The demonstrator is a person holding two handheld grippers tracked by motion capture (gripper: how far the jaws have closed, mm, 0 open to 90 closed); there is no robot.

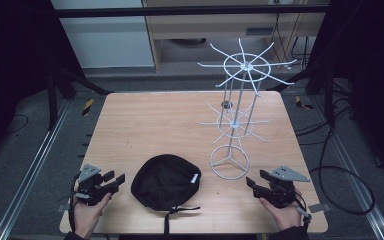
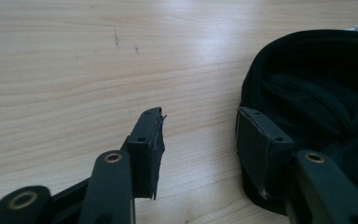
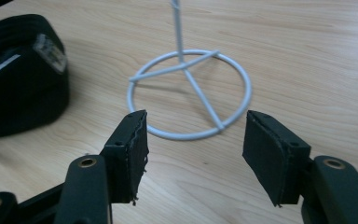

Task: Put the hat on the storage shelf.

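No legible text or labels

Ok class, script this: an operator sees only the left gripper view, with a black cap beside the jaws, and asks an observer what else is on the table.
Observer: A white wire rack stands on the table, right of the black cap.
Operator: Is the right gripper near it?
Observer: Yes, the right gripper points at the rack's ring base, jaws open, nothing between them.
Operator: Anything trailing from the cap?
Observer: A strap runs over the table's near edge.
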